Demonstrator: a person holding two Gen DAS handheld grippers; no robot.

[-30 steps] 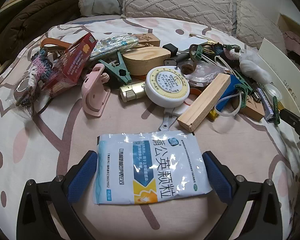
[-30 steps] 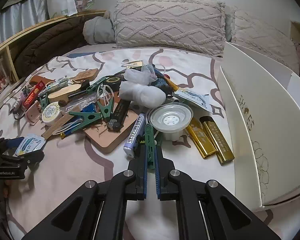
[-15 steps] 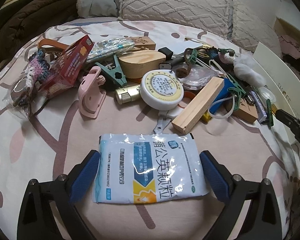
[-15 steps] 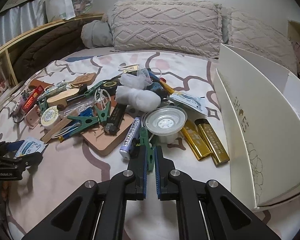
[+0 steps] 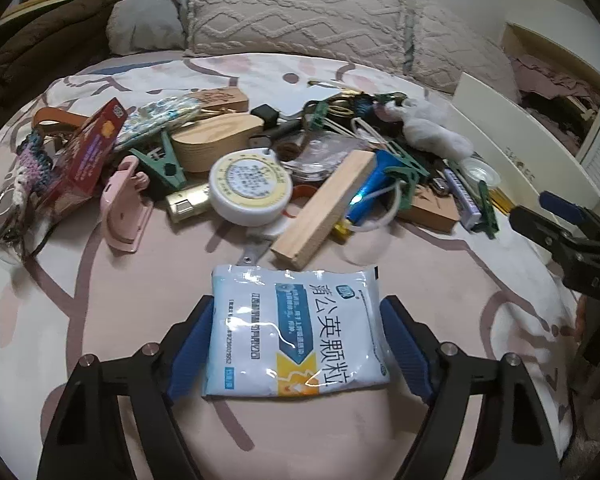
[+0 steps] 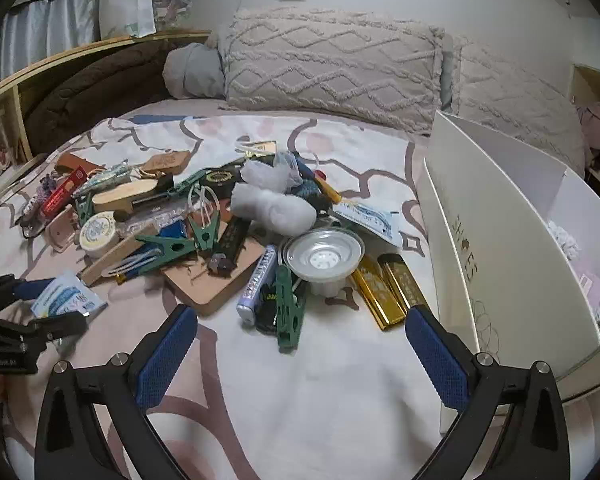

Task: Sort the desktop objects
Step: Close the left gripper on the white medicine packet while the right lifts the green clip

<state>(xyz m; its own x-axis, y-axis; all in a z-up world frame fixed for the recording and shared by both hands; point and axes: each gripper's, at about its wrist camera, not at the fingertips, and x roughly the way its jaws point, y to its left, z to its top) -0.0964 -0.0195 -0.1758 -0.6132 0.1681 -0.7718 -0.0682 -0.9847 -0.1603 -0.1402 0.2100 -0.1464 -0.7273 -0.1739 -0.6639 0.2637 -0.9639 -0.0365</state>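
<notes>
Sorting was barely started: most clutter lay heaped on the bedspread (image 6: 300, 380), few items in the white box (image 6: 512, 248). Left gripper (image 5: 296, 344) squeezed the medicine sachet (image 5: 296, 332); right gripper (image 6: 300, 352) stood wide open, empty.

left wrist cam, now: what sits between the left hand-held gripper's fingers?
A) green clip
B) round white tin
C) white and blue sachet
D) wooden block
C: the white and blue sachet lies flat on the bedspread between the blue pads of the left hand-held gripper, which flank its two side edges; whether they are pressing it cannot be told.
</notes>
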